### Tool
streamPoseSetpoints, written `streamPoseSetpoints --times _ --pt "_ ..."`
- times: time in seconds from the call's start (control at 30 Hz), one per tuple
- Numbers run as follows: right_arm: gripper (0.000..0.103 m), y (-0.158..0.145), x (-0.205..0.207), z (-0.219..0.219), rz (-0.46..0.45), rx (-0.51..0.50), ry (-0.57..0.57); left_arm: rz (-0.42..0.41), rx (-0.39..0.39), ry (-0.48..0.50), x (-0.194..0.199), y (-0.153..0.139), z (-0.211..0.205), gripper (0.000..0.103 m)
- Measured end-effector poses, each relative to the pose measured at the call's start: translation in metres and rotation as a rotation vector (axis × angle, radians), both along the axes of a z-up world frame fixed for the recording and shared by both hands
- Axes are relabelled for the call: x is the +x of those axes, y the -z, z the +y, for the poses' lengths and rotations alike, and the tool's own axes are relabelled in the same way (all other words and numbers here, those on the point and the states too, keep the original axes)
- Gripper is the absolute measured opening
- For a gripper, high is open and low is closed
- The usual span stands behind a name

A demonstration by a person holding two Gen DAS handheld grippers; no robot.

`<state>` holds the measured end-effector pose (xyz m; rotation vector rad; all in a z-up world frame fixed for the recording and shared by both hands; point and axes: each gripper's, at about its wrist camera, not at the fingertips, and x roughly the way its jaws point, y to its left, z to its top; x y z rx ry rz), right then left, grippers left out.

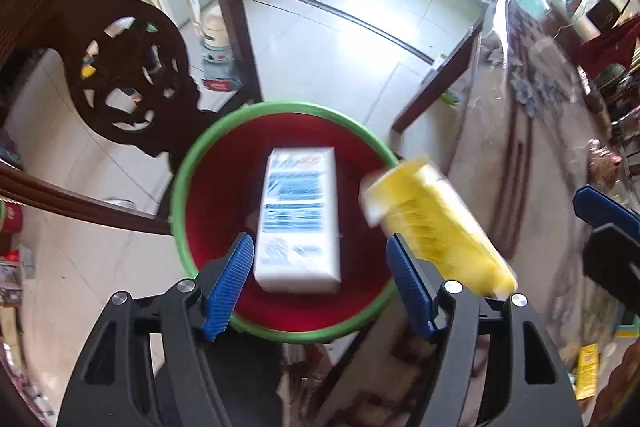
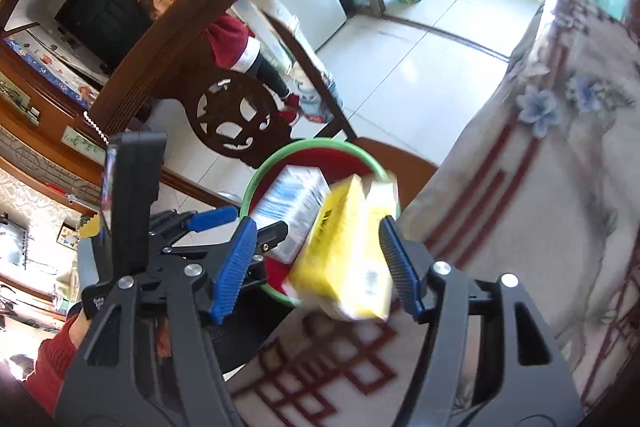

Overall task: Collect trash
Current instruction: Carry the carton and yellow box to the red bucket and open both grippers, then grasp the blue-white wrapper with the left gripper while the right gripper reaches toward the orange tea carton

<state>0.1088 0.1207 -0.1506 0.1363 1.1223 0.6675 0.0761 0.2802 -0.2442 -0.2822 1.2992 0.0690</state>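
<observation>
1. Bin (image 1: 182, 187): red inside, green rim. It sits directly below both claws, beside the cloth-covered table (image 2: 540, 155).
2. White box (image 1: 298, 217): it is inside the bin, long axis running away from the left claw (image 1: 320, 283). The left claw stands wide, pads clear of the box on both sides, holding nothing.
3. Yellow box (image 2: 348, 251): it lies between the pads of the right claw (image 2: 316, 263), tilted, long axis pointing toward the bin. The jaws are spread and the left pad is apart from it, so it appears released, over the near rim.
4. Judgement: the yellow box must clear the rim; the right claw is nearer to it.
5. Limits: the yellow box is motion-blurred in both views. Contact with the right pad cannot be told. The bin floor is partly hidden.
</observation>
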Motion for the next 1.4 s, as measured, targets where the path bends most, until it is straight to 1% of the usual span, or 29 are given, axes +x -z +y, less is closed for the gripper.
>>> streamPoseSetpoints --times 0.03,0.07,0.1,0.17,0.2,0.23,0.3,0.37,0.43,0.47,0.53,0.6,0.67,0.8,0.9,0.97,1.03,1.13,1.2,1.3,1.4 --pt "0.063 -0.007 -0.003 -0.008 -0.021 -0.002 0.011 -0.002 -0.036 0.012 0.001 0.0 -0.003 0.065" --pt "0.067 -0.012 -0.007 -0.017 -0.037 -0.008 0.021 -0.014 -0.071 0.044 0.002 -0.002 -0.01 0.066" --pt "0.069 -0.019 -0.013 -0.031 -0.059 -0.019 0.041 -0.028 -0.076 0.075 0.002 -0.005 -0.018 0.066" --pt "0.07 -0.028 -0.023 -0.06 -0.088 -0.042 0.075 -0.064 -0.036 0.172 0.003 -0.013 -0.042 0.067" --pt "0.07 -0.031 -0.03 -0.074 -0.097 -0.062 0.092 -0.074 -0.019 0.212 0.002 -0.015 -0.053 0.071" --pt "0.07 -0.032 -0.035 -0.086 -0.103 -0.078 0.107 -0.082 -0.013 0.251 0.001 -0.016 -0.064 0.071" --pt "0.072 -0.032 -0.054 -0.119 -0.107 -0.128 0.161 -0.088 -0.038 0.32 -0.002 -0.021 -0.088 0.071" --pt "0.073 -0.025 -0.073 -0.151 -0.087 -0.166 0.223 -0.098 -0.071 0.361 -0.007 -0.028 -0.114 0.072" --pt "0.073 -0.016 -0.091 -0.183 -0.057 -0.186 0.294 -0.114 -0.102 0.398 -0.014 -0.035 -0.14 0.076" --pt "0.073 -0.01 -0.102 -0.203 -0.032 -0.192 0.344 -0.123 -0.119 0.413 -0.017 -0.039 -0.152 0.077" --pt "0.073 0.003 -0.125 -0.241 0.016 -0.21 0.441 -0.13 -0.172 0.458 -0.026 -0.043 -0.19 0.078" --pt "0.073 0.013 -0.145 -0.272 0.053 -0.243 0.522 -0.121 -0.209 0.503 -0.034 -0.043 -0.22 0.078" --pt "0.073 0.021 -0.165 -0.302 0.087 -0.246 0.597 -0.107 -0.237 0.557 -0.043 -0.042 -0.249 0.078" --pt "0.073 0.034 -0.2 -0.352 0.139 -0.252 0.735 -0.065 -0.254 0.662 -0.058 -0.039 -0.301 0.078" --pt "0.073 0.046 -0.216 -0.373 0.187 -0.225 0.775 -0.059 -0.253 0.725 -0.067 -0.043 -0.324 0.078" --pt "0.073 0.053 -0.22 -0.376 0.207 -0.233 0.768 -0.074 -0.233 0.77 -0.075 -0.047 -0.333 0.078" --pt "0.073 0.056 -0.218 -0.375 0.215 -0.249 0.751 -0.078 -0.214 0.786 -0.077 -0.049 -0.334 0.078" --pt "0.073 0.053 -0.211 -0.368 0.195 -0.235 0.727 -0.065 -0.215 0.775 -0.084 -0.047 -0.329 0.078" --pt "0.076 0.051 -0.208 -0.365 0.171 -0.239 0.713 -0.051 -0.223 0.753 -0.089 -0.04 -0.321 0.078" --pt "0.076 0.052 -0.201 -0.356 0.173 -0.242 0.686 0.0 -0.231 0.713 -0.09 -0.026 -0.312 0.078" --pt "0.076 0.052 -0.193 -0.346 0.164 -0.234 0.651 -0.013 -0.217 0.696 -0.092 -0.027 -0.304 0.078"
